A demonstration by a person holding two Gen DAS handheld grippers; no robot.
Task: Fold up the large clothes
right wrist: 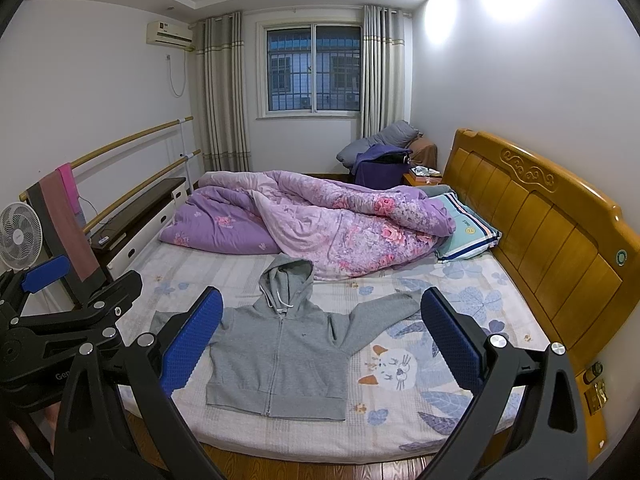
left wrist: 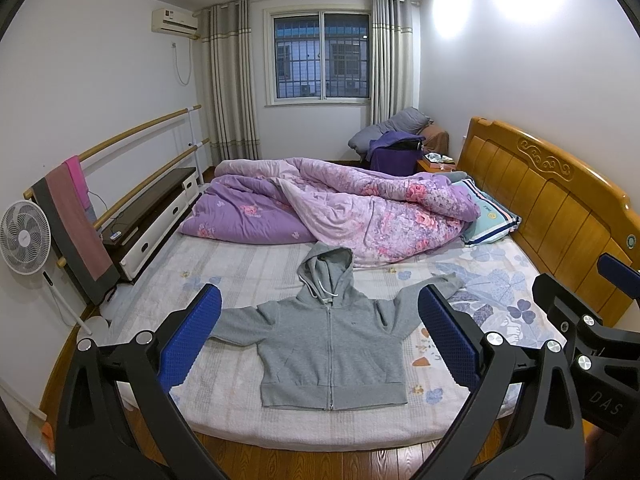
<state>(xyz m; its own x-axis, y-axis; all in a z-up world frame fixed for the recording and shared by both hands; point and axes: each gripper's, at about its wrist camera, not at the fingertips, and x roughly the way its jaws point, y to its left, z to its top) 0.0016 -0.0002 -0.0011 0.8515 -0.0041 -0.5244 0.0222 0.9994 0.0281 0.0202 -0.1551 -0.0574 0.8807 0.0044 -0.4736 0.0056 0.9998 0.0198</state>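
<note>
Bedroom with a wide bed (left wrist: 248, 412) under a pale printed sheet, a purple quilt (left wrist: 340, 204) heaped at its far side. Spread flat on the near part lies a grey zip hoodie (left wrist: 332, 344), front up, sleeves out to either side, hood toward the quilt. The left gripper (left wrist: 320, 340) hangs above it with its fingers wide and empty; the body shows between them and the sleeves run out behind each one. The right gripper (right wrist: 322, 344) is likewise wide and empty, the hoodie lying toward its left finger. Fleece like this is probably soft, limp and fairly heavy, likely to sag and drag; a cuff or shoulder seam seems the best place to pinch.
</note>
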